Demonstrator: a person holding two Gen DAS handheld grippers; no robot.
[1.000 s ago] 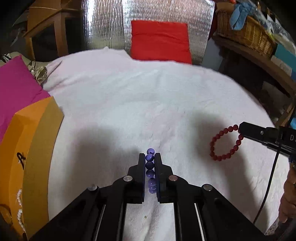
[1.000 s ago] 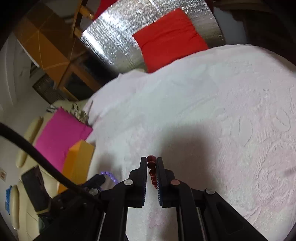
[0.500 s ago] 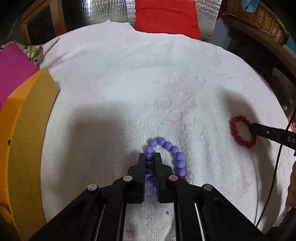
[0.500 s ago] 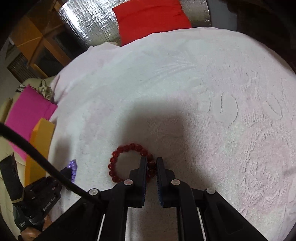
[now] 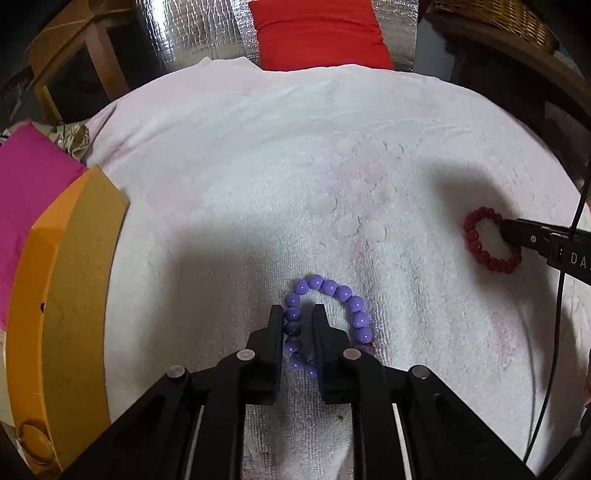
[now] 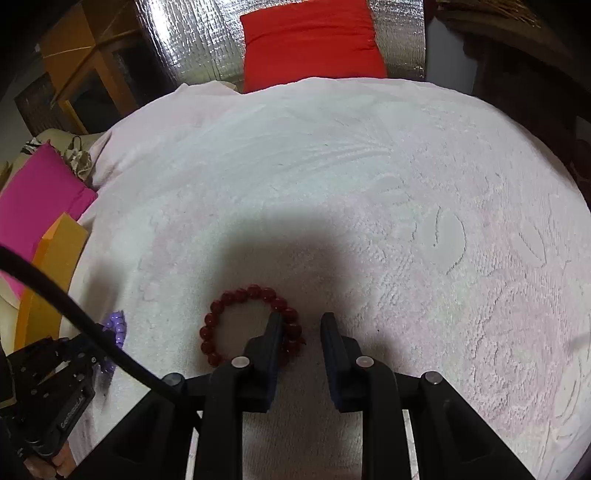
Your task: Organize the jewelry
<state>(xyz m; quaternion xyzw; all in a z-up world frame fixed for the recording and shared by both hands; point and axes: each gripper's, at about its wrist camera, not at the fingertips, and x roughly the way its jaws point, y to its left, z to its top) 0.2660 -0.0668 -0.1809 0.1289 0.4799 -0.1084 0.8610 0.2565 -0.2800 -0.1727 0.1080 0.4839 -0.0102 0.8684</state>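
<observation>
A purple bead bracelet [image 5: 345, 299] lies flat on the white towel [image 5: 258, 166]. My left gripper [image 5: 298, 314] is slightly open, its fingers on either side of the bracelet's left strand. A dark red bead bracelet [image 6: 236, 299] lies flat on the towel. My right gripper [image 6: 301, 321] is open, with the bracelet's right edge beside its left finger [image 6: 275, 325]. The red bracelet [image 5: 480, 251] and right gripper also show in the left wrist view, at the right. The purple bracelet [image 6: 116, 325] shows at the left in the right wrist view.
An orange box [image 5: 62, 295] stands at the towel's left edge, with a magenta cushion [image 5: 26, 177] behind it. A red cushion [image 5: 317, 33] leans on silver foil at the back. A wicker basket [image 5: 517, 22] sits at the back right. A black cable [image 6: 74, 314] crosses the right wrist view.
Both bracelets were held up in shut grippers, then lowered onto the towel. Both grippers have now opened, the right wider, and the bracelets lie flat.
</observation>
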